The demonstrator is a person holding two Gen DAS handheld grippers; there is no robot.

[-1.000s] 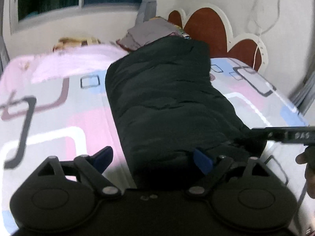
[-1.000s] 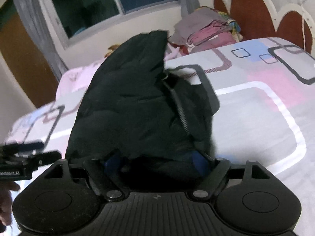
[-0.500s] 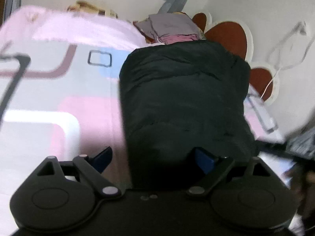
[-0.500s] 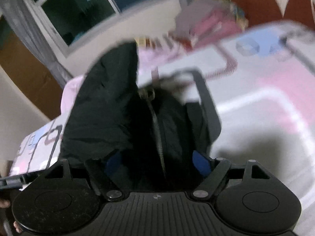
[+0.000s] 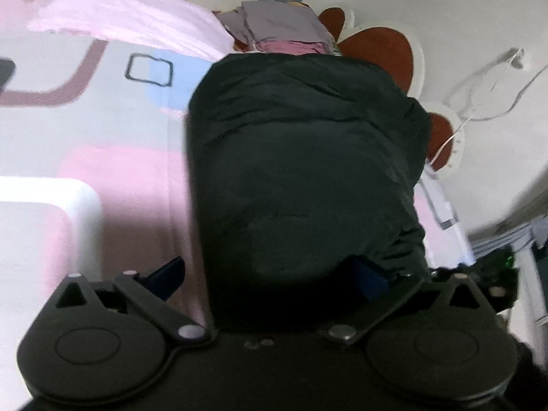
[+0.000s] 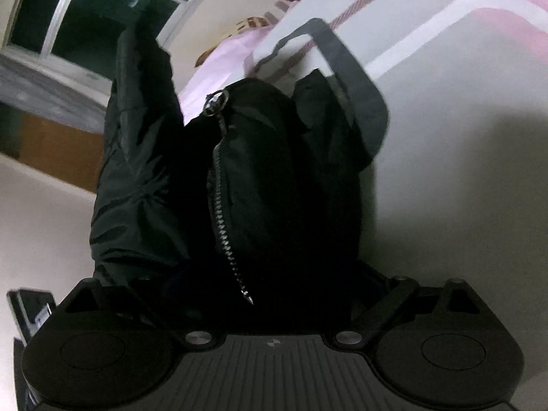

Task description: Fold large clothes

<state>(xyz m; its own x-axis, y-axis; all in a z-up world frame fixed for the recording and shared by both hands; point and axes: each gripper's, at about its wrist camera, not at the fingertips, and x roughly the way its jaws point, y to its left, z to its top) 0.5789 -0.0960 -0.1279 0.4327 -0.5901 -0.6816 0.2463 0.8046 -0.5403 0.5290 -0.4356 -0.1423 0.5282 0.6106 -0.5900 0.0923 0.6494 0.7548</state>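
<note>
Closest to the left camera, the left gripper (image 5: 270,270) stands with its jaws spread wide and they have just been opening further; the near end of the black padded jacket (image 5: 304,157) sits between them, but the left blue pad (image 5: 167,272) is clear of the cloth, so nothing is pinched there. In the right view, the right gripper (image 6: 263,294) has also just been opening its jaws; the dark cloth fills the space between them and hides the pads, so I judge the hold as released but I cannot be fully sure. The jacket lies on the patterned bed sheet (image 5: 85,157) as a thick folded bundle, with its zipper (image 6: 222,212) running along the side that the right camera sees. It looks soft, puffy and a little slippery, light for its size, and it will probably spring open again. I think the best places to take it are the thick folded edges or the hem, not the smooth top. Farther away are the stacked folded clothes (image 5: 284,27) and the headboard (image 5: 380,54).
</note>
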